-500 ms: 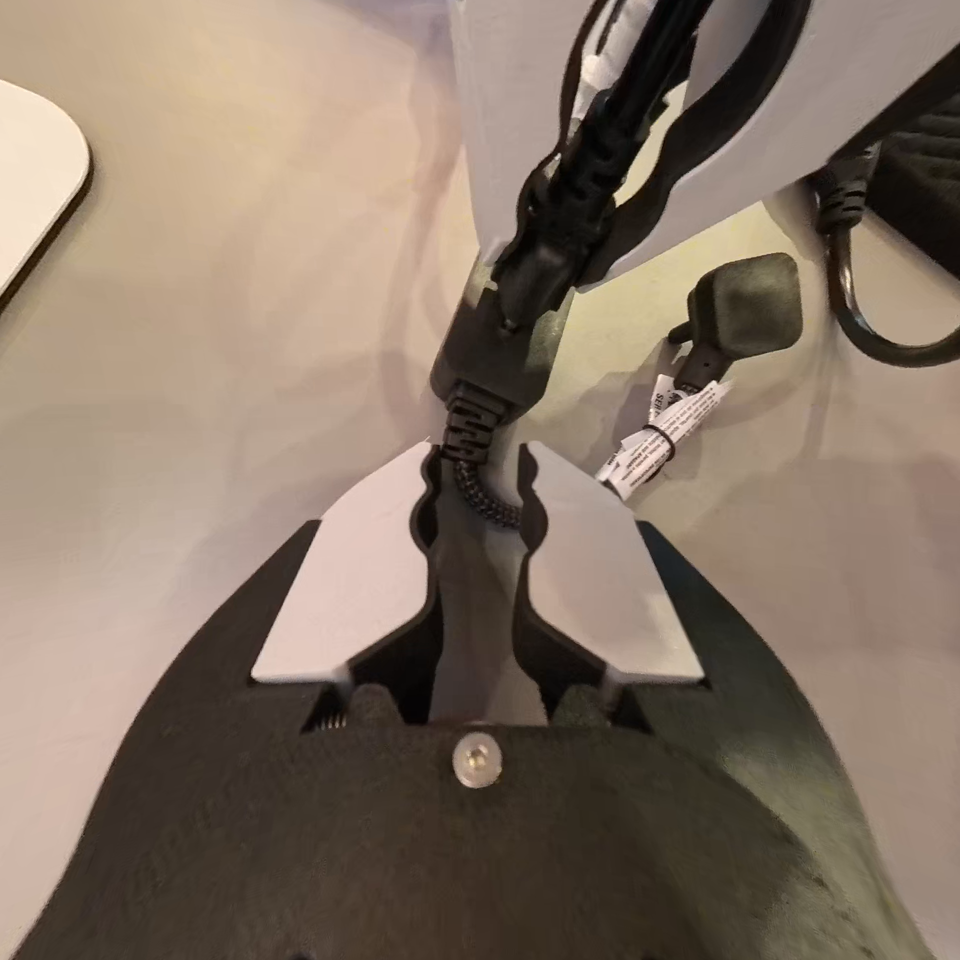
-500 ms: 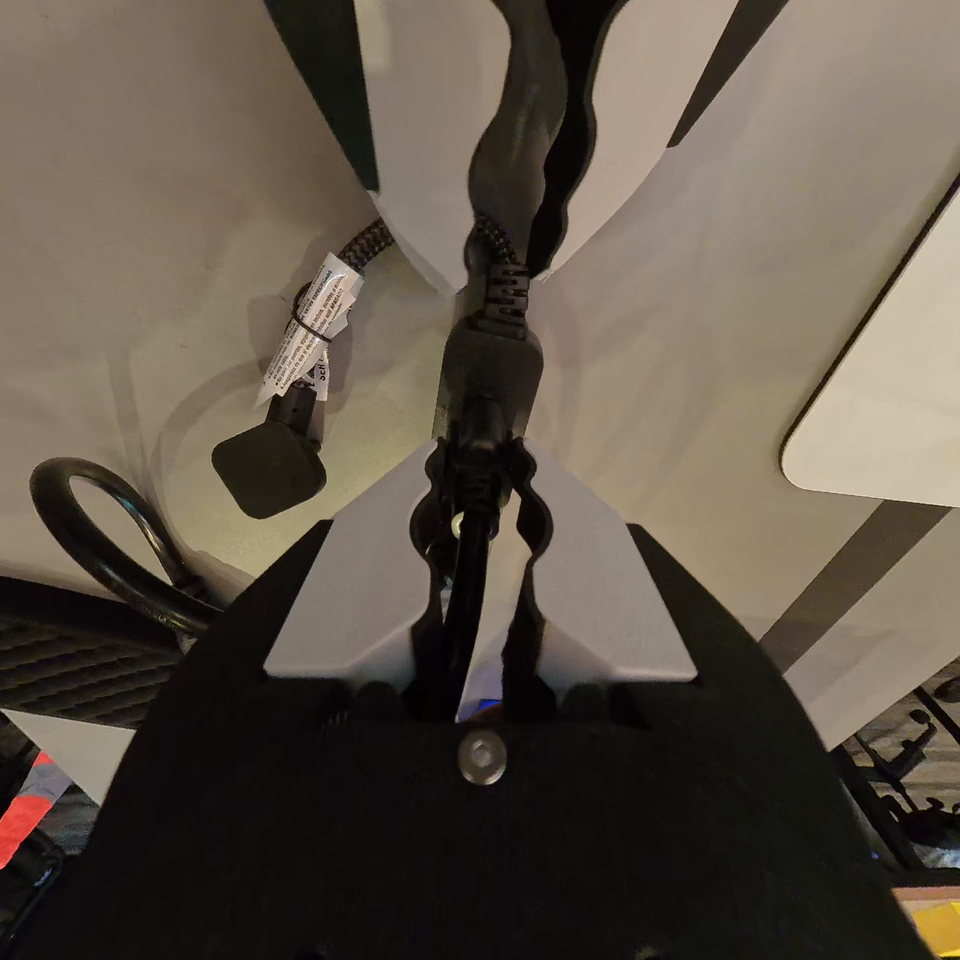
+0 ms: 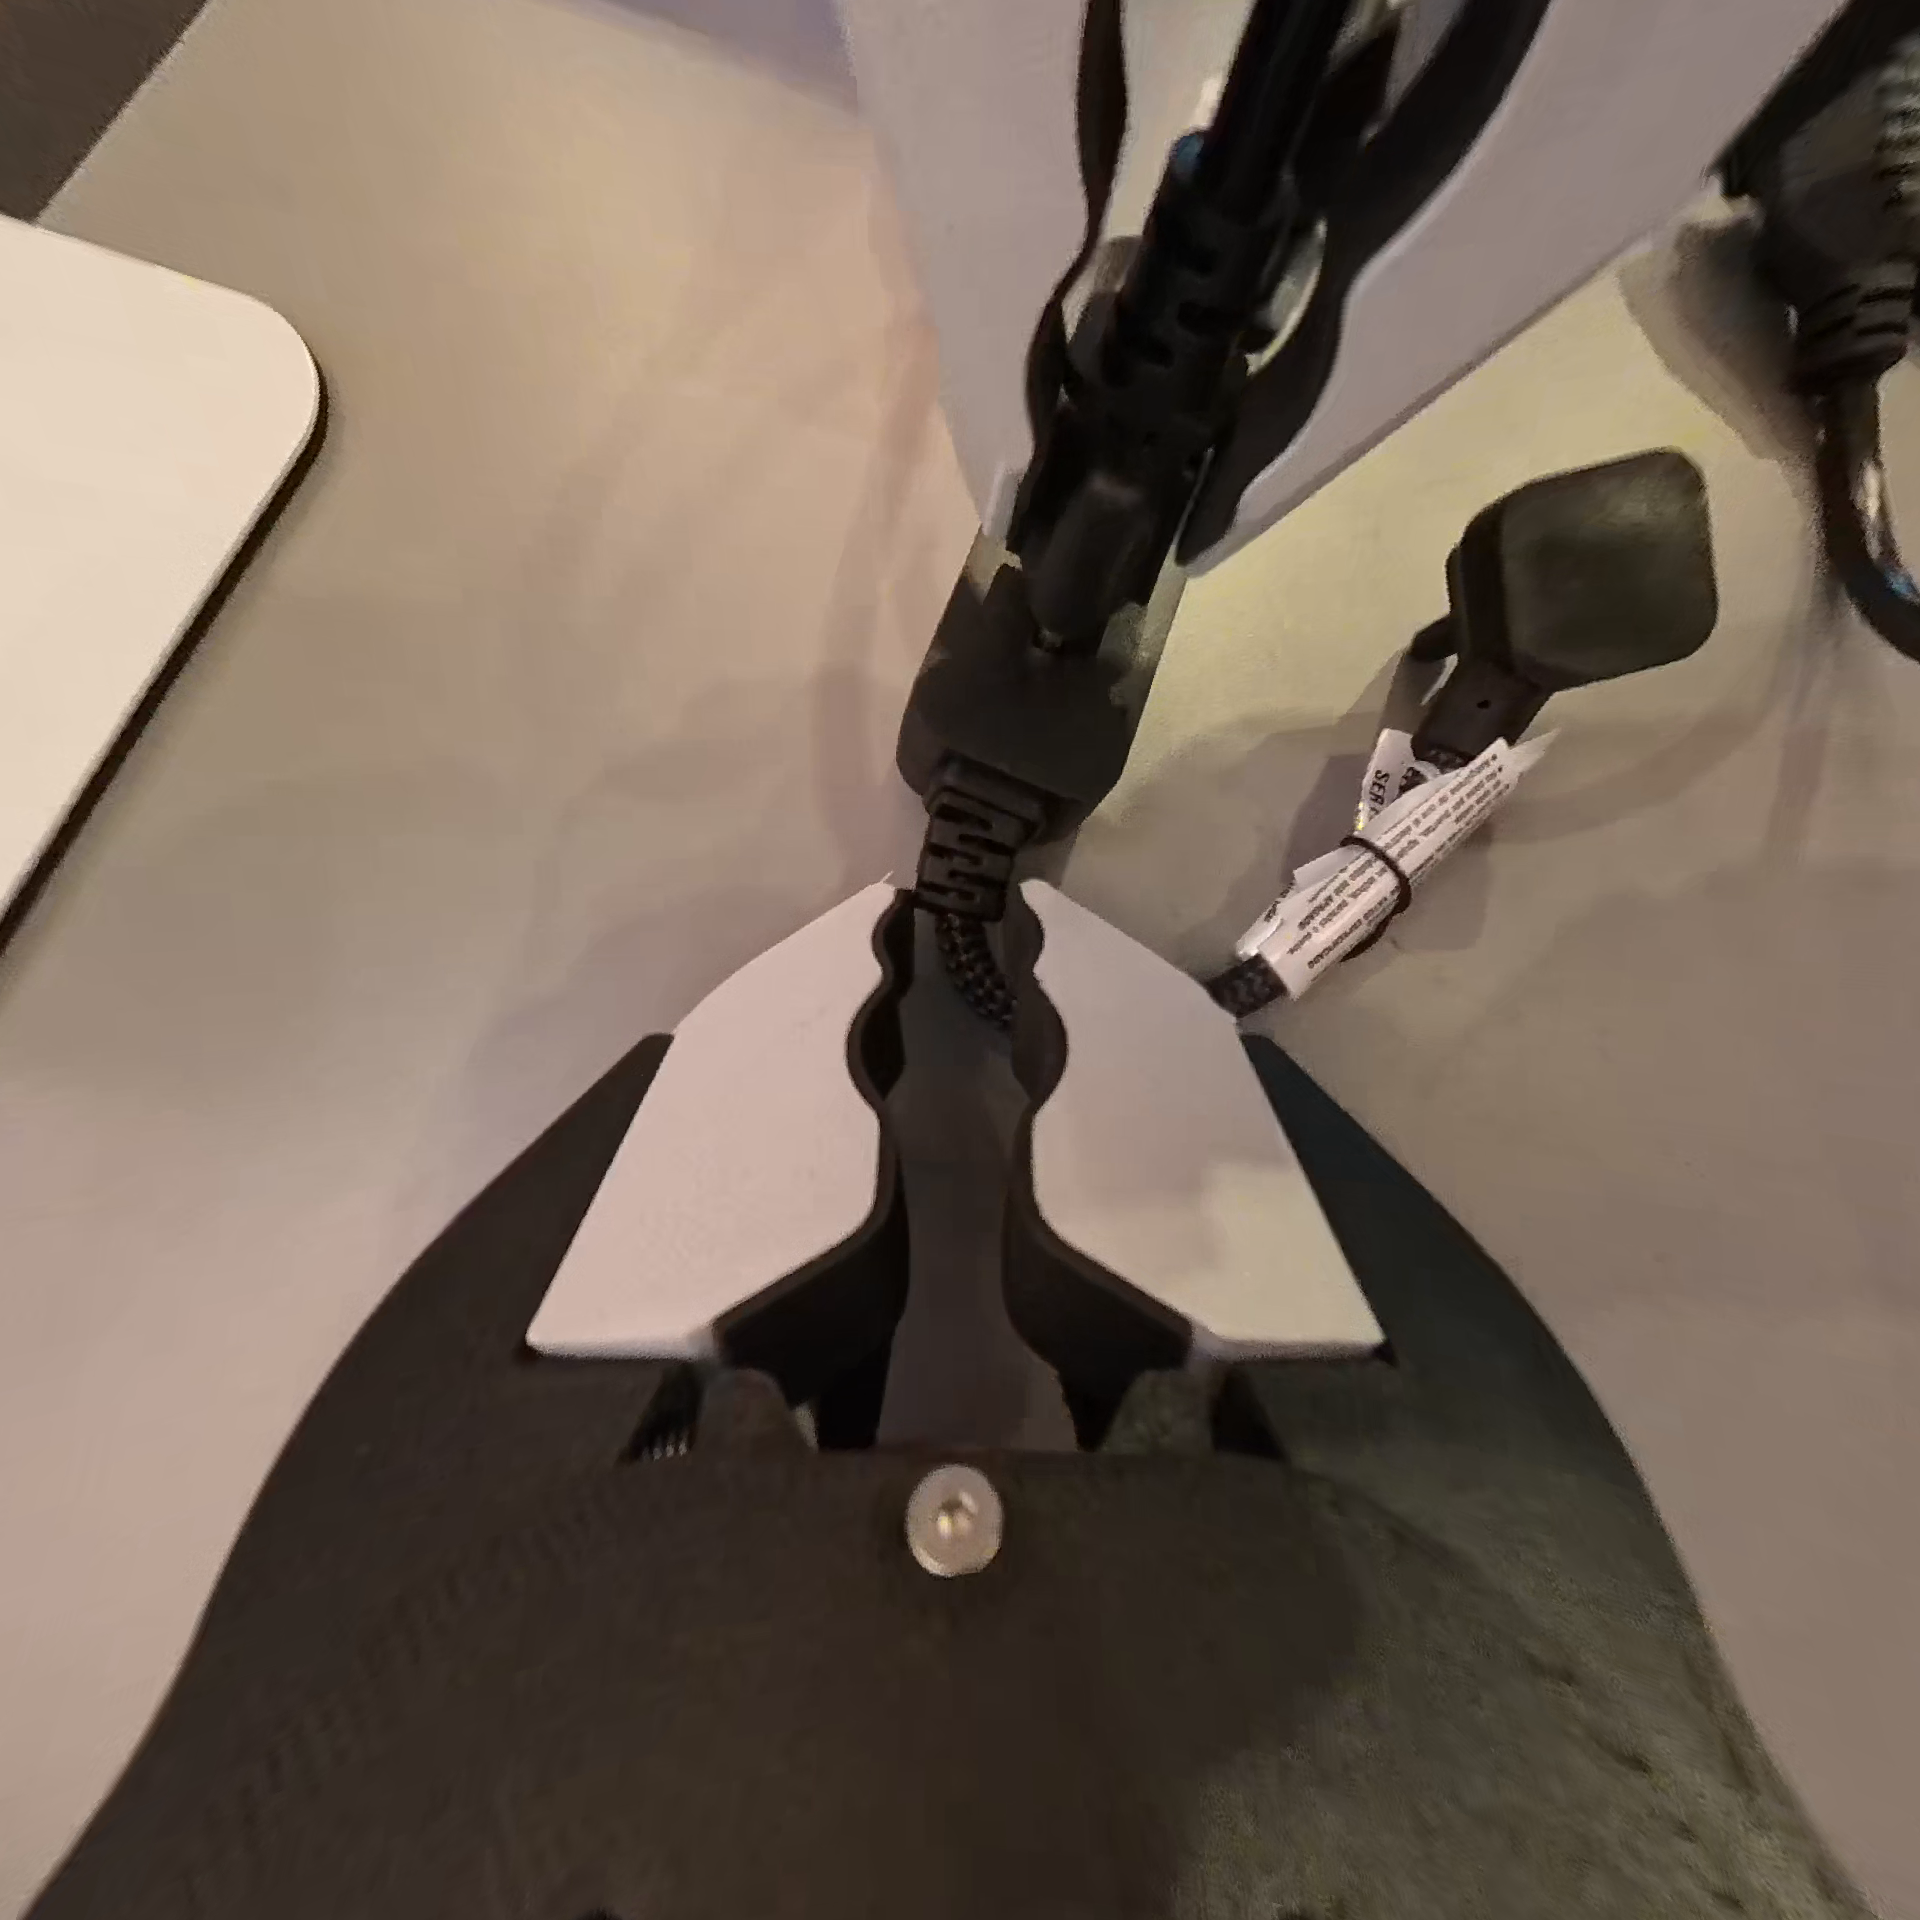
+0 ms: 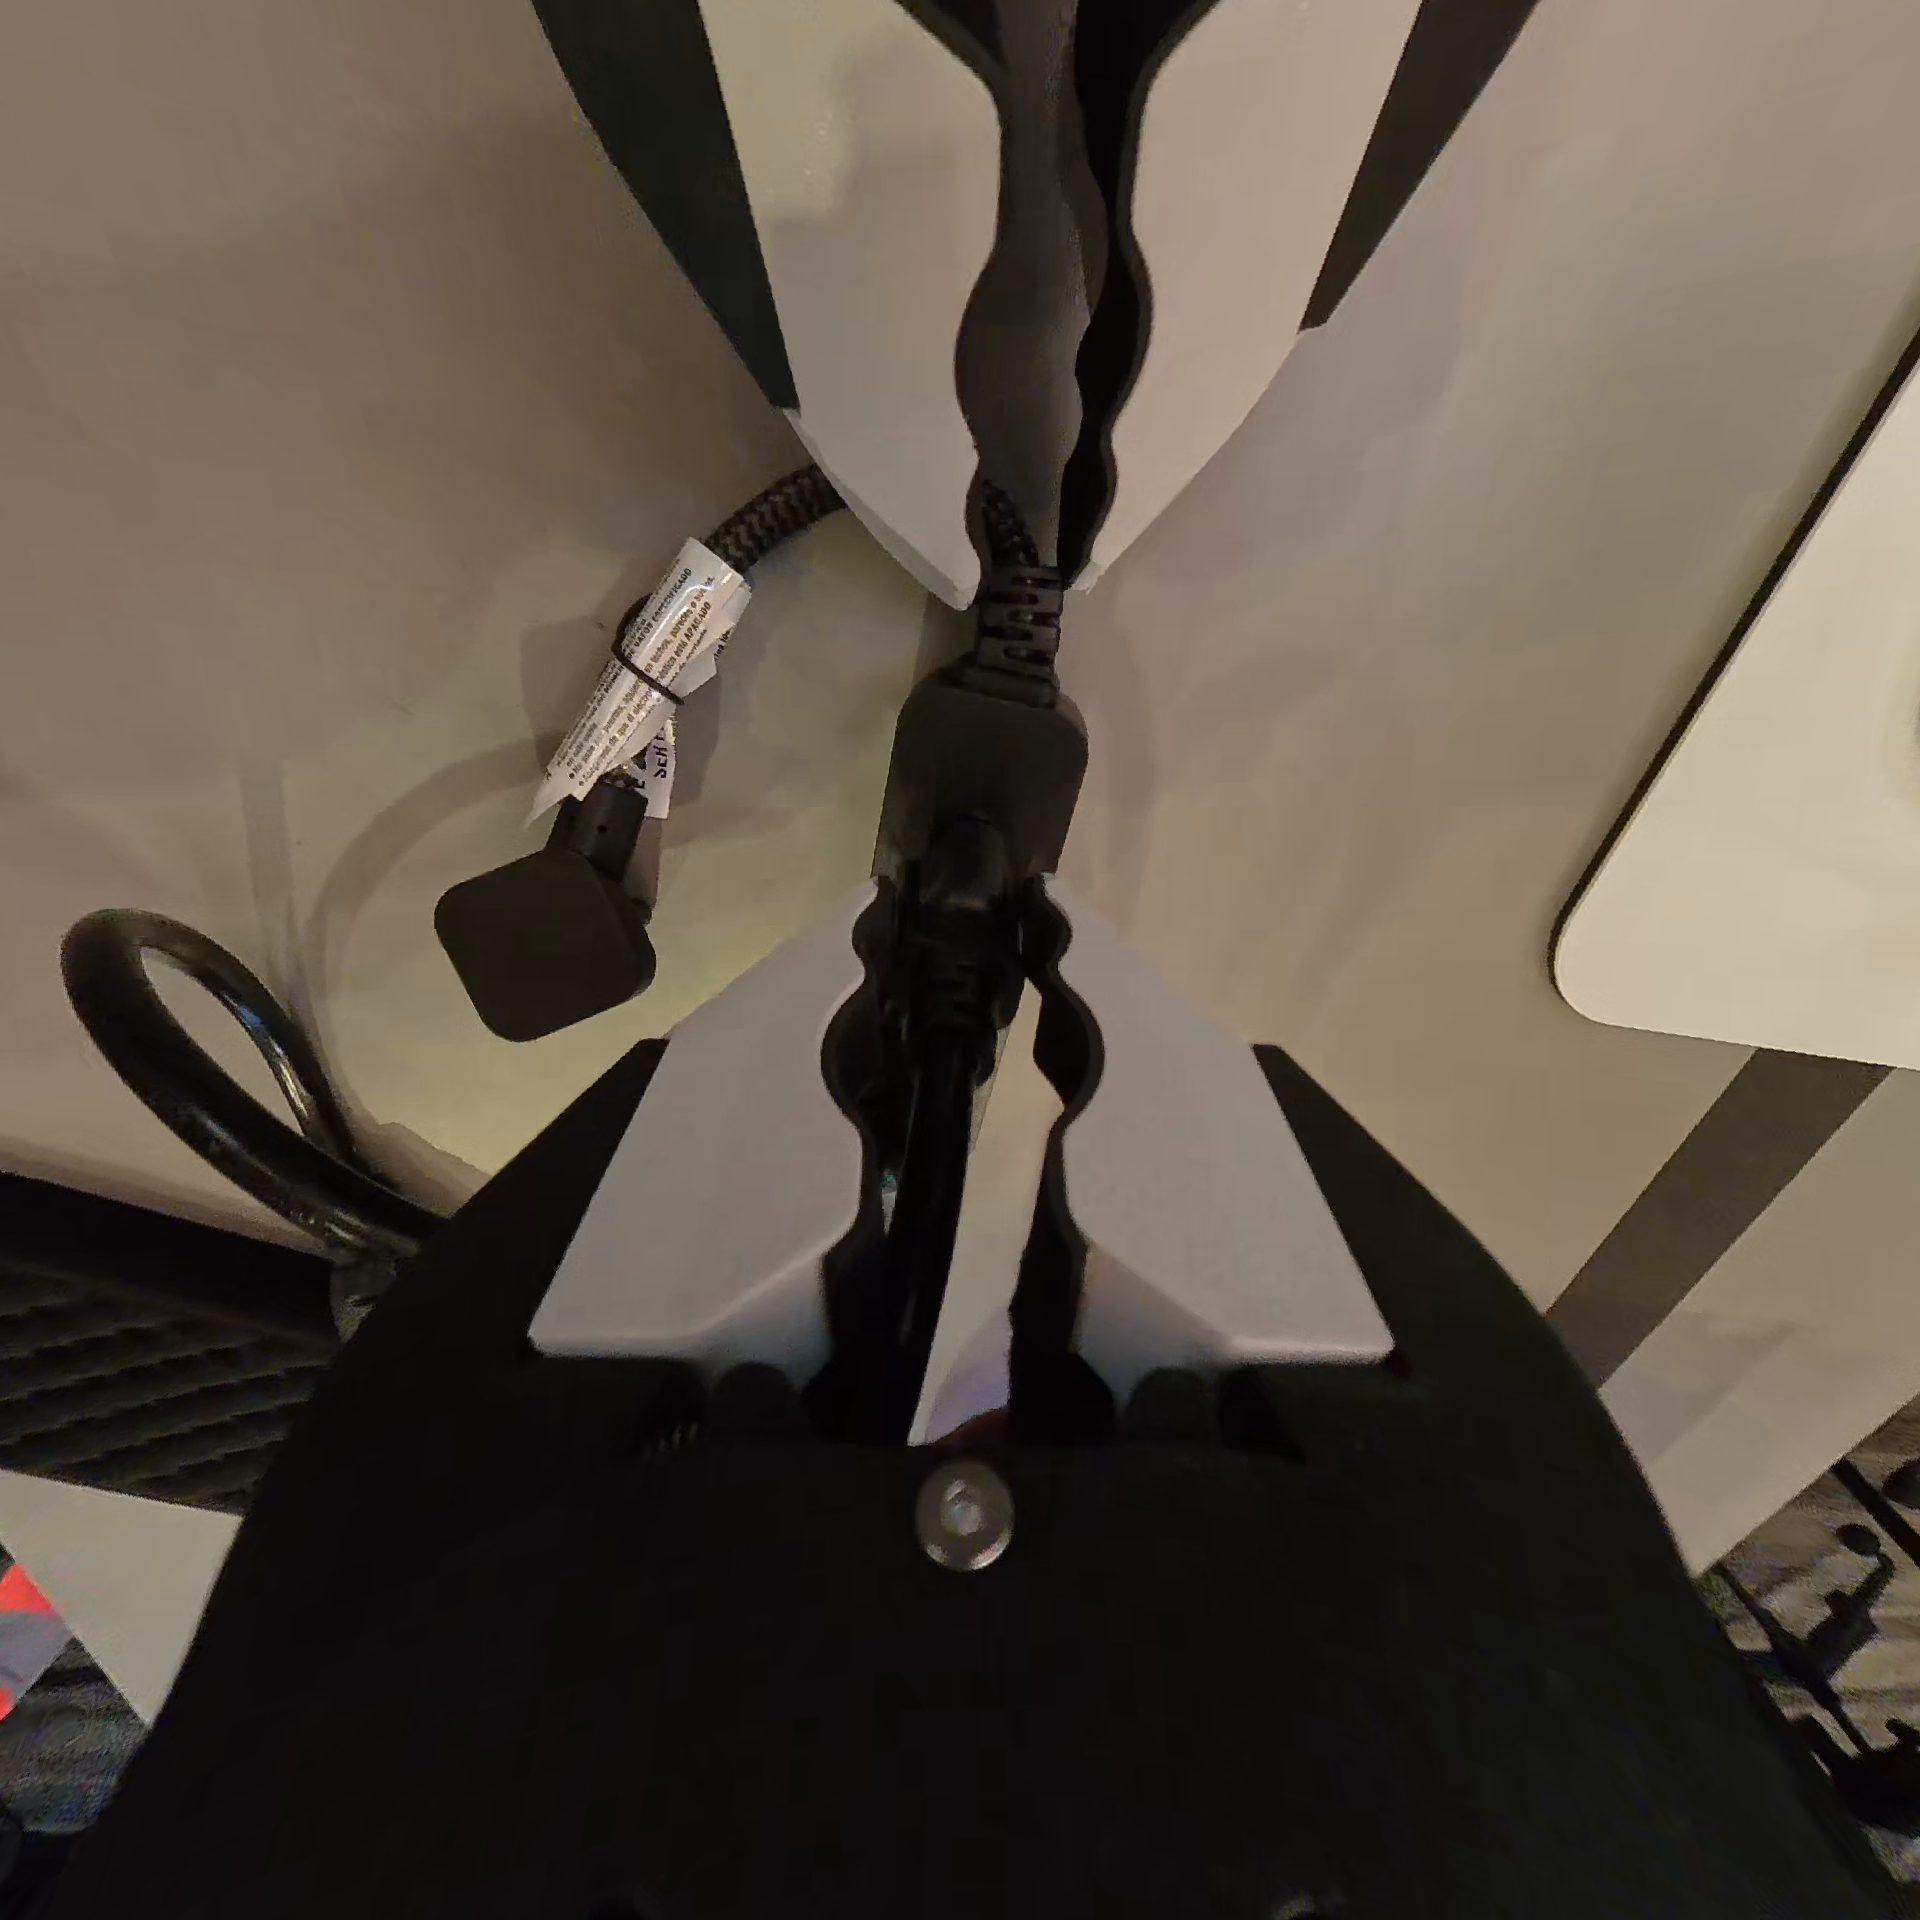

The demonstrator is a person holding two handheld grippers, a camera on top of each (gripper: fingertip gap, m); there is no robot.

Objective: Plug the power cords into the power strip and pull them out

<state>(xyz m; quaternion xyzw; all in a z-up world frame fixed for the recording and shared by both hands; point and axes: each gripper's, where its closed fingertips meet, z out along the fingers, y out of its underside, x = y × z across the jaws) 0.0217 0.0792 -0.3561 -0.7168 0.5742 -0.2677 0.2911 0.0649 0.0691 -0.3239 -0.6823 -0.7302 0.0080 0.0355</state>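
So at this point I had both tools on the same connection, nose to nose over the bench. My left tool was pinched on the braided cord right behind the ribbed strain relief, which fed into a chunky matte-black socket block, as far as I could tell the power strip end of things. My right tool was clamped around the smooth black power cord just behind its moulded plug, and that plug sat nosed into the socket block. I couldn't tell from either view whether it was fully seated or partway, so my guess was I was mid plug-in or mid pull-out. Either way the next move needed a straight push or pull along the plug's axis, left tool bracing, no twisting, since the braided cord is floppy and a poor handle. Off to the side lay a flat, rounded-square black plug with crinkly white paper tags cinched round its braided lead, plus a glossy loop of thicker cable near a ribbed black mat. A pale rounded-corner board sat on the smooth beige bench further out.
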